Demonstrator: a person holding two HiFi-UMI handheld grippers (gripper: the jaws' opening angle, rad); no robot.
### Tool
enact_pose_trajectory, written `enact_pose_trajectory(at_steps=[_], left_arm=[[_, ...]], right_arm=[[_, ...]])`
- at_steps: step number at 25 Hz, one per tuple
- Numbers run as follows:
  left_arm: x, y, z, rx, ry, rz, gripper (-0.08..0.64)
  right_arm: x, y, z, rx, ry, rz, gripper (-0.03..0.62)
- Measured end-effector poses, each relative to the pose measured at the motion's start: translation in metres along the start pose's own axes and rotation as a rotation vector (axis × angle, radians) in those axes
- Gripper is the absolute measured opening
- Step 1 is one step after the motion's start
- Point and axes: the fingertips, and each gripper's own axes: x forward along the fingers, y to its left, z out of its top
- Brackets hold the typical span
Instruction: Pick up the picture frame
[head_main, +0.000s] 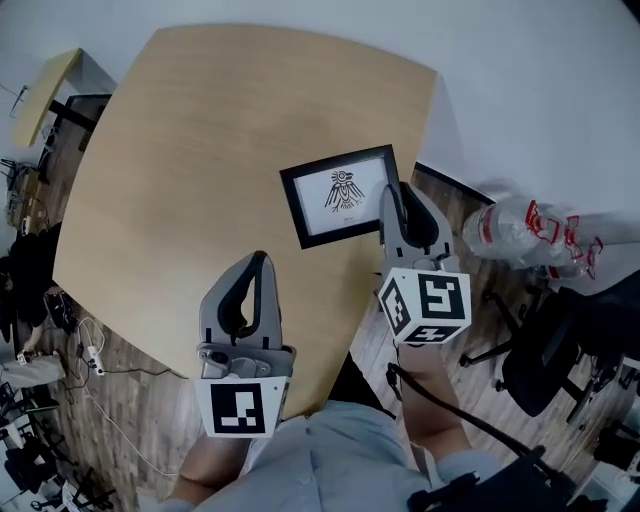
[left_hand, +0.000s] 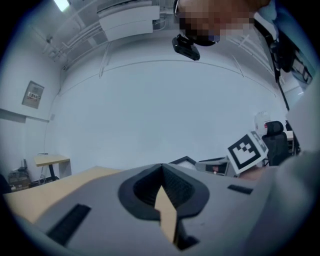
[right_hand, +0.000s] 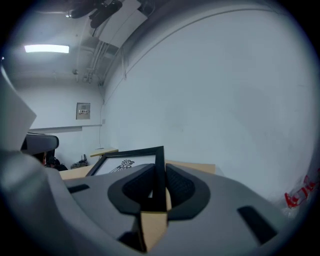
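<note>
Starting with containers, we see clear plastic bottles (head_main: 520, 232) with red labels to the right of the right gripper (head_main: 401, 192) and its jaws, past the worktop (head_main: 190, 150) edge; we cannot tell what is in them. Those jaws are clamped on the right edge of the picture frame (head_main: 340, 195), which stretches leftward from them: black border, white sheet, black bird-like drawing. The left gripper (head_main: 257, 265) has its jaws closed together on nothing, the frame ahead and to their right. Bare worktop spreads ahead and left of both pairs of jaws; its curved edge runs under the right gripper, an office chair (head_main: 555, 350) beyond.
</note>
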Motion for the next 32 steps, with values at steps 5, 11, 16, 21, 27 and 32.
enact_pose_trajectory(at_steps=[5, 11, 16, 21, 27, 32], left_arm=[[-0.033, 0.021, 0.040, 0.073, -0.140, 0.049, 0.000], [-0.054, 0.026, 0.048, 0.036, -0.148, 0.054, 0.000], [-0.078, 0.037, 0.070, 0.043, -0.217, 0.073, 0.000], [-0.086, 0.038, 0.084, 0.050, -0.247, 0.086, 0.001], [-0.097, 0.035, 0.089, 0.062, -0.266, 0.089, 0.000], [-0.101, 0.038, 0.094, 0.070, -0.281, 0.089, 0.000]], right_arm=[[-0.054, 0.035, 0.057, -0.033, -0.135, 0.025, 0.066], [-0.102, 0.073, 0.090, -0.092, -0.236, 0.071, 0.067], [-0.129, 0.103, 0.108, -0.139, -0.297, 0.091, 0.067], [-0.136, 0.108, 0.116, -0.158, -0.312, 0.098, 0.067], [-0.147, 0.112, 0.120, -0.171, -0.335, 0.102, 0.066], [-0.151, 0.115, 0.124, -0.169, -0.350, 0.094, 0.066]])
